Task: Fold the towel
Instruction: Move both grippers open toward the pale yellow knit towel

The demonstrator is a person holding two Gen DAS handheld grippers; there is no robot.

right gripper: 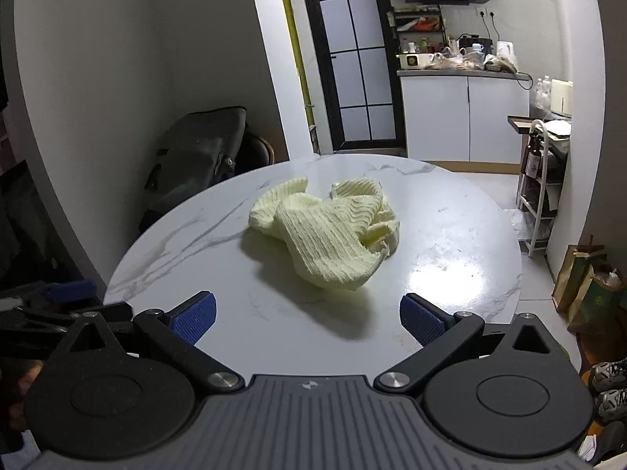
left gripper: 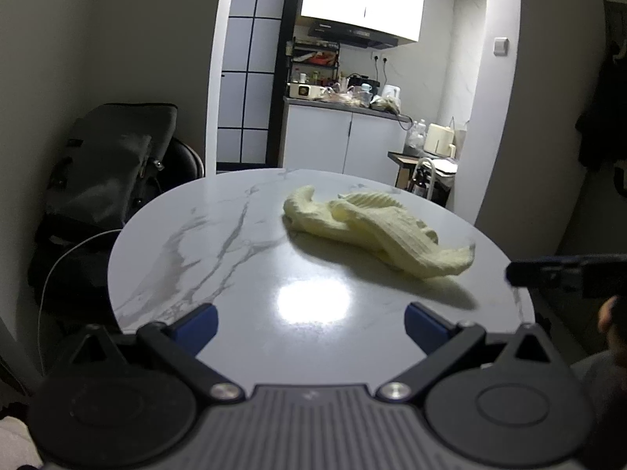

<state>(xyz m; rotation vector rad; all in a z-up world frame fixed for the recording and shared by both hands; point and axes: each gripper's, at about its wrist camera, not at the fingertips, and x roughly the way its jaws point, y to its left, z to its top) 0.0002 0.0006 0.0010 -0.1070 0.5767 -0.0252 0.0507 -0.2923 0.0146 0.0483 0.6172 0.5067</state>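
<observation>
A pale yellow ribbed towel (left gripper: 372, 227) lies crumpled in a heap on the round white marble table (left gripper: 203, 243). In the right wrist view the towel (right gripper: 329, 231) sits just ahead of the fingers on the table (right gripper: 450, 235). My left gripper (left gripper: 311, 323) is open and empty, hovering over the table's near edge, with the towel ahead and to its right. My right gripper (right gripper: 307, 319) is open and empty, just short of the towel's near end. The right gripper's body (left gripper: 564, 270) shows at the right edge of the left wrist view.
A dark bag on a chair (left gripper: 117, 172) stands by the wall left of the table. A kitchen counter (left gripper: 345, 105) with clutter lies beyond. A white rack (right gripper: 544, 180) and paper bags (right gripper: 588, 286) stand on the floor to the right.
</observation>
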